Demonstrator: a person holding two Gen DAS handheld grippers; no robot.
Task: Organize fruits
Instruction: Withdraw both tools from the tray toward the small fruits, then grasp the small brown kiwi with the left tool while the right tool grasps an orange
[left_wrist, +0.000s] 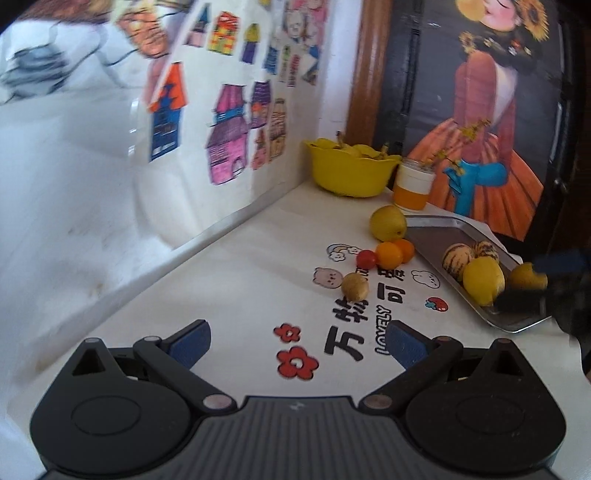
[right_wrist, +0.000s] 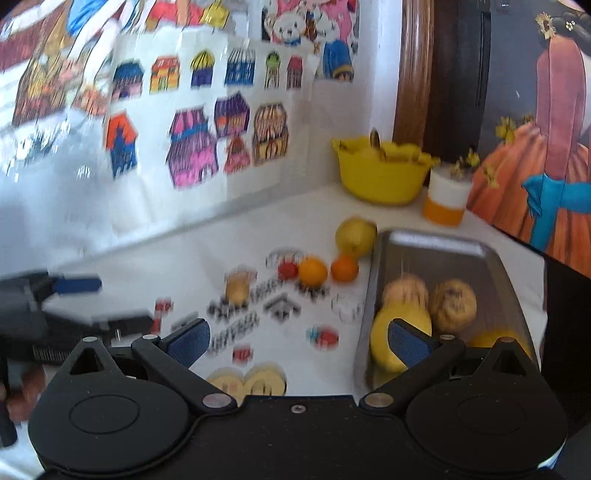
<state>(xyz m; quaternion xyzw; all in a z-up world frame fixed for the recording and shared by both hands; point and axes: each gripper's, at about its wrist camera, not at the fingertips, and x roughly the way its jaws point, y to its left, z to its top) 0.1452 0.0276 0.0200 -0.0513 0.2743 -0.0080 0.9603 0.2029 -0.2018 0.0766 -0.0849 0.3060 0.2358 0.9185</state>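
A metal tray (left_wrist: 428, 236) (right_wrist: 424, 245) on the white table holds two striped melons (left_wrist: 458, 257), a lemon (left_wrist: 483, 279) and another yellow fruit (left_wrist: 526, 275). Loose on the table left of it lie a yellow pear (left_wrist: 388, 222), two oranges (left_wrist: 389, 254), a red tomato (left_wrist: 366, 259) and a brown round fruit (left_wrist: 355, 286). My left gripper (left_wrist: 299, 343) is open and empty over the printed tablecloth. My right gripper (right_wrist: 297, 341) is open and empty at the tray's near left edge, one finger (right_wrist: 408, 345) in front of the lemon (right_wrist: 399, 325).
A yellow bowl (left_wrist: 349, 173) with fruit and a white-and-orange jar (left_wrist: 412, 184) stand at the back corner. A wall with house stickers (left_wrist: 229, 133) runs along the left; a painting (left_wrist: 480, 110) leans at the back right. The left gripper shows in the right wrist view (right_wrist: 74, 295).
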